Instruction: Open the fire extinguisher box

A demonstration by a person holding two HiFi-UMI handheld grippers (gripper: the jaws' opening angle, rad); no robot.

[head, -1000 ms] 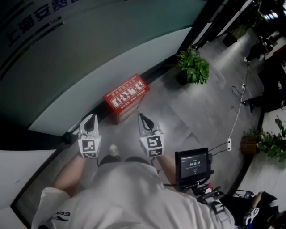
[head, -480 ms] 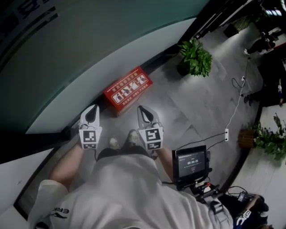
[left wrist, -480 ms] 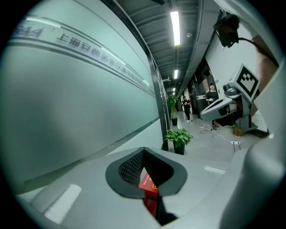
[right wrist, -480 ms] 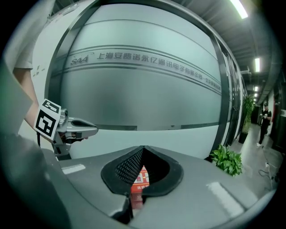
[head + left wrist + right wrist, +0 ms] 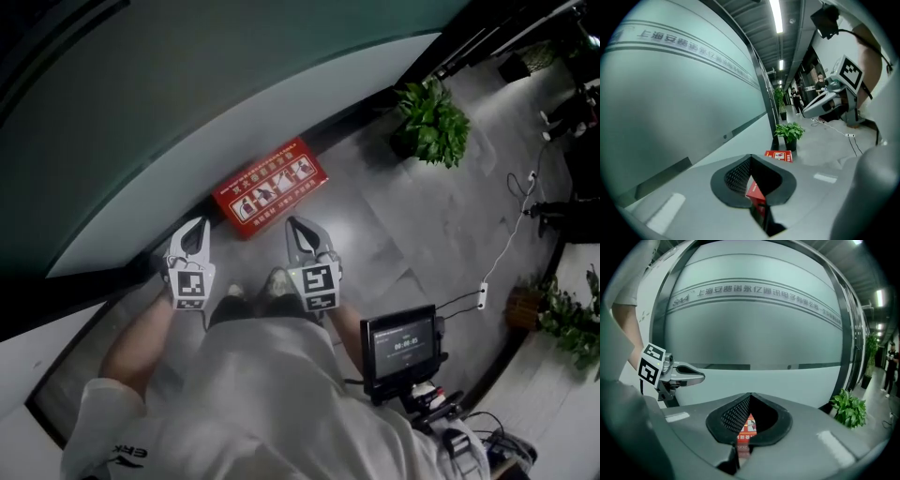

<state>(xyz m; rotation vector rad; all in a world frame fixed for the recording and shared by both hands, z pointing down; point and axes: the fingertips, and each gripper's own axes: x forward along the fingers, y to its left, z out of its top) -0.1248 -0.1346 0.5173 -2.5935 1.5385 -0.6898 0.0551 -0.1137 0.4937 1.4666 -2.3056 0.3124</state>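
The red fire extinguisher box (image 5: 270,187) lies closed on the grey floor against the curved glass wall, its lid with white pictograms facing up. My left gripper (image 5: 195,229) and right gripper (image 5: 294,225) are held side by side just short of the box, both shut and empty, touching nothing. In the left gripper view the shut gripper (image 5: 750,157) points along the wall, with the box lid (image 5: 778,155) beyond its tip. In the right gripper view the box (image 5: 749,425) shows through the hole behind the shut gripper's (image 5: 751,394) tips, and the left gripper (image 5: 699,377) hangs at the left.
A potted plant (image 5: 431,117) stands right of the box by a dark pillar. A monitor rig (image 5: 403,342) is at my right side, with a cable and power strip (image 5: 483,296) on the floor. Another plant (image 5: 567,317) is far right. My shoes (image 5: 277,281) are below the grippers.
The person has stepped nearer the box, one foot coming forward. Both grippers have stayed shut and side by side, now closer to the box's near edge.
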